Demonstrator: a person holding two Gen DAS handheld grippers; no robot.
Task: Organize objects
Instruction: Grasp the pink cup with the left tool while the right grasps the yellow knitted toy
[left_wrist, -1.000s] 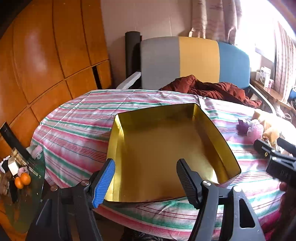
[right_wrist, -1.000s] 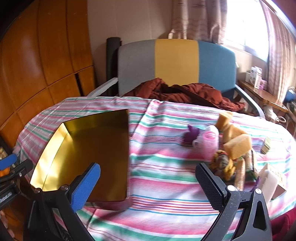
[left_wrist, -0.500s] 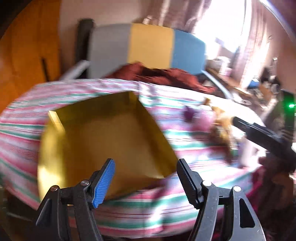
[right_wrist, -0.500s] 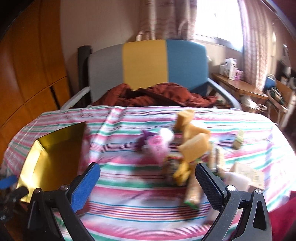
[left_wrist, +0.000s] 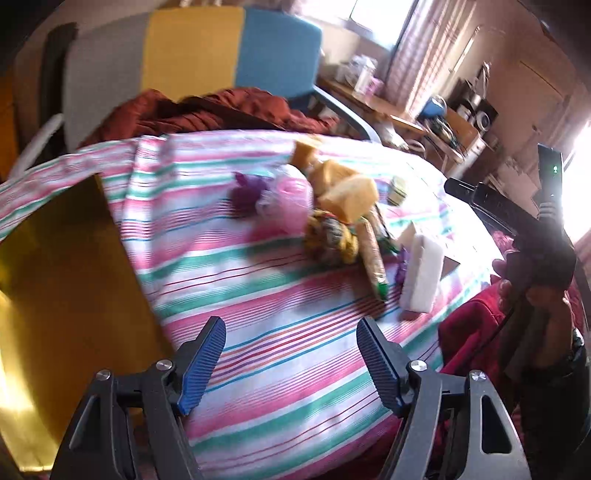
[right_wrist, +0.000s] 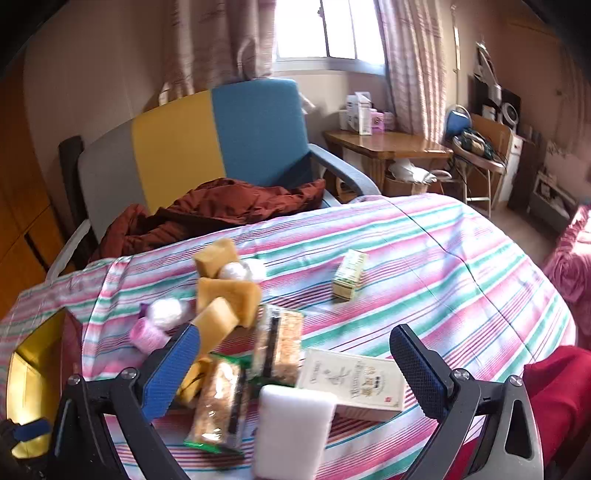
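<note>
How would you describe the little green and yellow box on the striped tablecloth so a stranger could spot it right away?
Start at the round table with the striped tablecloth. Most things huddle in one heap near the gold tray. The small box lies alone beyond that heap, toward the window side, touching nothing, pale green and yellow.

On the table (right_wrist: 461, 258), left of the small carton (right_wrist: 349, 274), sit the sponges (right_wrist: 225, 291), with snack packs (right_wrist: 280, 343), a flat box (right_wrist: 352, 378) and what looks like a foam block (right_wrist: 291, 432) nearer, tray (right_wrist: 29, 373) far left.

A home — armchair (right_wrist: 221, 140), curtains (right_wrist: 221, 37), striped tablecloth (right_wrist: 424, 258).
</note>
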